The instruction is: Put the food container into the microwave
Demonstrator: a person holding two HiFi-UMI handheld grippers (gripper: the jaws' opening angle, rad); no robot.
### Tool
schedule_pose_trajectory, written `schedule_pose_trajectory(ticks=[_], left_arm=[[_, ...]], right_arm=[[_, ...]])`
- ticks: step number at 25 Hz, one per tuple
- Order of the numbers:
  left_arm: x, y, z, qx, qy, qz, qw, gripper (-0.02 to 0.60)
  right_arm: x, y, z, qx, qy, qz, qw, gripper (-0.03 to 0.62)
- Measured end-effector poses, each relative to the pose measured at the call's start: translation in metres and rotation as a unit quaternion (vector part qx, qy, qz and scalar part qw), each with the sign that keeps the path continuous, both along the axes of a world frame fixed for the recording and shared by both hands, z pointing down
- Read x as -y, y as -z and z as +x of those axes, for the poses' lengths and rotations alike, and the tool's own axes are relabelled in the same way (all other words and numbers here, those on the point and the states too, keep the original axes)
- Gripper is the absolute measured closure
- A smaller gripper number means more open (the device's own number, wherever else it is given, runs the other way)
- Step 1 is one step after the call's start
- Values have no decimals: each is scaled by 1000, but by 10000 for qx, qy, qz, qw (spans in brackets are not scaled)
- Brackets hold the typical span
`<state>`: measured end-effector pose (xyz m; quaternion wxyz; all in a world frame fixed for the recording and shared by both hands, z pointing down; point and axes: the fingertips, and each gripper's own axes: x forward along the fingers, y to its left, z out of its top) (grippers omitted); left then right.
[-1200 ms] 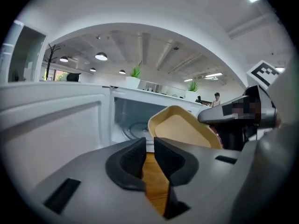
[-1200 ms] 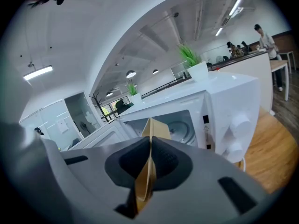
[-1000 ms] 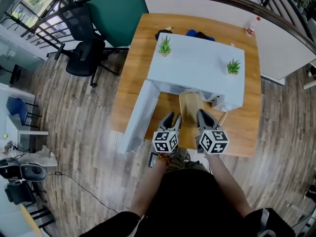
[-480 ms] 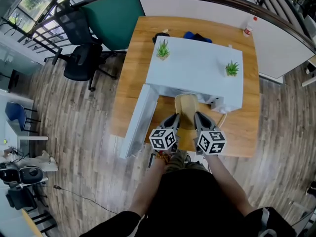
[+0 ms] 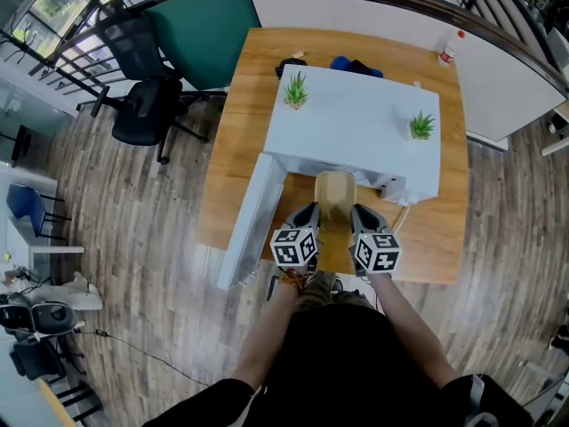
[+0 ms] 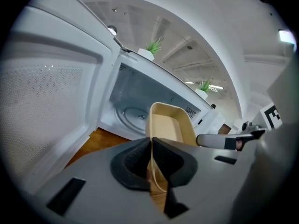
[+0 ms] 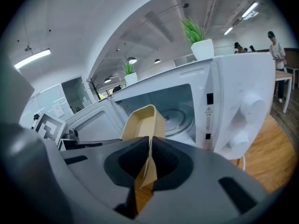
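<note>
Food container [image 5: 336, 201], centre frame, is looking light, thin-walled and probably bendy. My left gripper [image 6: 152, 146], jaws just closing, and right gripper [image 7: 150, 144] are each pinching one side wall.

Left gripper [image 6: 151, 146] jaws just closed, pinching the near rim of the tan food container [image 6: 169, 125]. It's aimed at the open microwave [image 6: 140, 94], door [image 6: 51, 101] swung out left, turntable [image 6: 132, 115] inside, 2 plants [image 6: 153, 46] on top.
</note>
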<state>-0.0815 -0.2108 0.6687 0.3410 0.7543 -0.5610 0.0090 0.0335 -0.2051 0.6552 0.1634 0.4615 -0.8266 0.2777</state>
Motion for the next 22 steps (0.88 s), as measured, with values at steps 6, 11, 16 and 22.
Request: schedule_pose_trajectory(ticks=[6,11,16,22], left_arm=[[17,-2,-1,-14,-77,-36,10000,546],[29,-8,-6,-21,-76,-104,9999,546],[43,-11,-6,20,-78,-156,9998,548],[62,-12,-7,16,-49,-187,9998,549]], right_arm=[[16,-11,1,-135,-34,-6,9999,563],[27,-15,-2,-172,7,14,9999,560],[37,-19,-3,-365,23,112,9993,559],[42,-17,5,-671,43,248,9974,546]])
